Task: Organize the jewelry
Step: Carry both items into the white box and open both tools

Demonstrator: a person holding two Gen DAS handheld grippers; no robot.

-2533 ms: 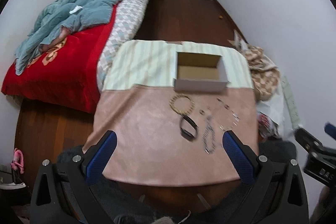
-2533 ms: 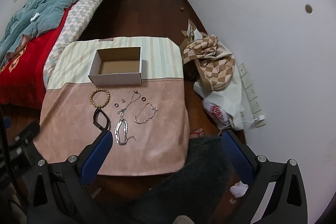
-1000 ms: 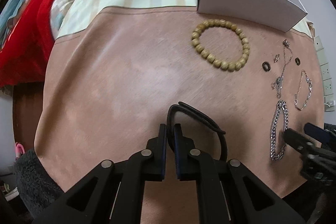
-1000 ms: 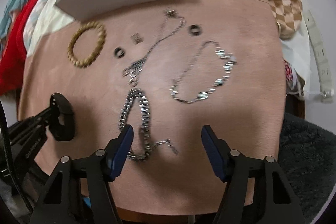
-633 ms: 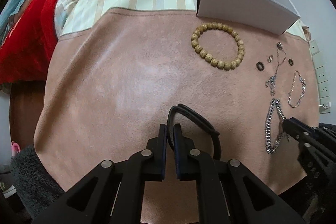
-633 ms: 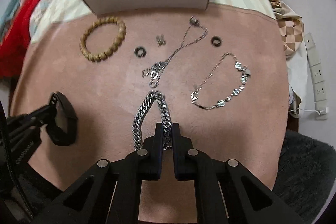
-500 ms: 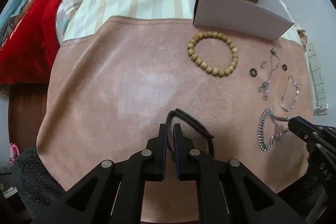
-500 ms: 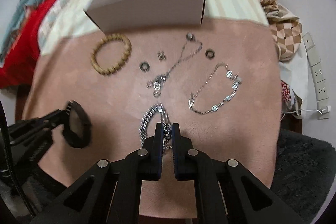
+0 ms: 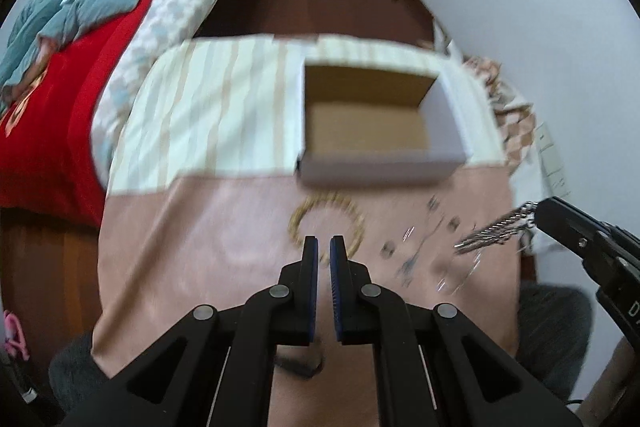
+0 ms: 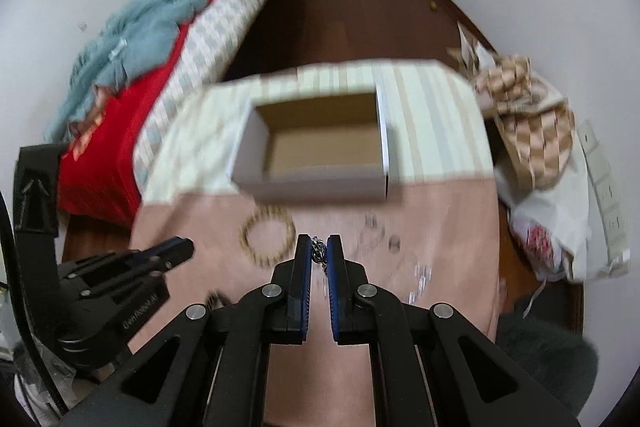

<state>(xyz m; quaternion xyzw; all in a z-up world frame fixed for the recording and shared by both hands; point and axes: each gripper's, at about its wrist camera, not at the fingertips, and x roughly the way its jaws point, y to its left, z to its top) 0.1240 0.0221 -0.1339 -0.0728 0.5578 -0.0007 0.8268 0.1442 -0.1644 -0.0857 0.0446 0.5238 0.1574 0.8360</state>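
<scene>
My left gripper (image 9: 324, 247) is shut on the black bracelet, which hangs below the fingers; only a dark bit (image 9: 298, 367) shows. My right gripper (image 10: 319, 245) is shut on the heavy silver chain (image 10: 319, 250); in the left wrist view the chain (image 9: 492, 227) dangles from its tip, lifted off the table. The open white box (image 9: 368, 123) with a brown inside stands ahead on the striped part of the table; it also shows in the right wrist view (image 10: 320, 147). A wooden bead bracelet (image 9: 326, 223), small rings and thin chains (image 9: 424, 247) lie on the pink cloth.
A bed with a red cover and teal blanket (image 9: 72, 27) is at left. A checkered cloth and bags (image 10: 532, 131) lie on the floor at right by the wall. A dark fuzzy seat (image 10: 548, 359) is near the table's front.
Both grippers have risen from the table with their pieces and moved toward the box. The black bracelet and the silver chain are off the cloth.
</scene>
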